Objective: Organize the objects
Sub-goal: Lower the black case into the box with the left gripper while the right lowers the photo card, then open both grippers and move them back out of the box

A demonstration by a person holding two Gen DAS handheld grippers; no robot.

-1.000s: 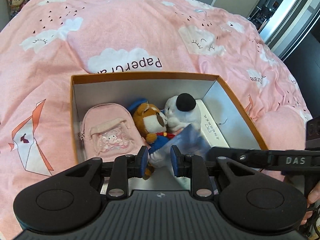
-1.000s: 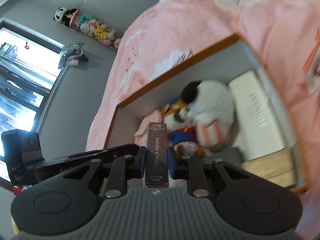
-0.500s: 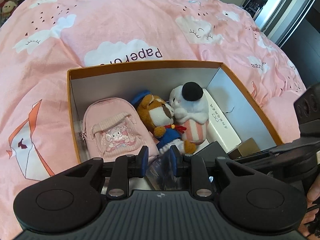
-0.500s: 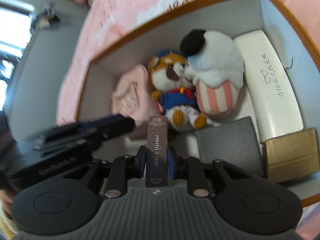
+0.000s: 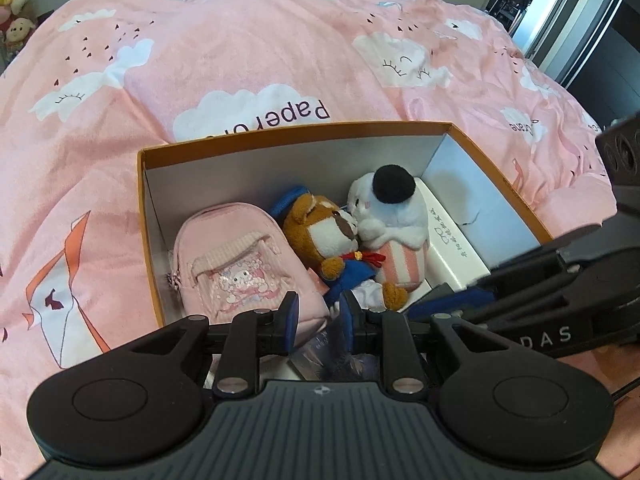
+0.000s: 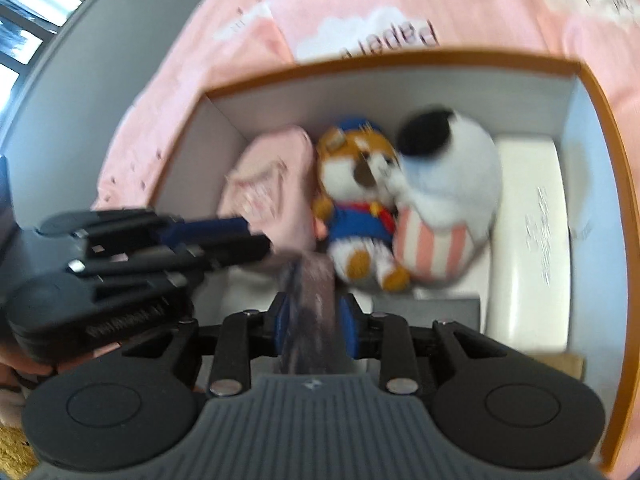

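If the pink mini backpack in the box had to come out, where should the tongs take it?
Probably from above, across the rounded top end of the pink mini backpack. It lies flat, front up, with the box wall on one side and the fox plush against the other, so its long sides give little room.

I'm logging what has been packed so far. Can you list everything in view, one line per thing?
box: 1, orange rim, on bedspread
bedspread: 1, pink, under box
mini backpack: 1, pink, box's left
bear plush: 1, brown, box's middle
cupcake plush: 1, white, beside bear
case: 1, white, box's right
flat box: 1, dark grey, front
photo card box: 1, brownish, between right fingers
left gripper: open
right gripper: open
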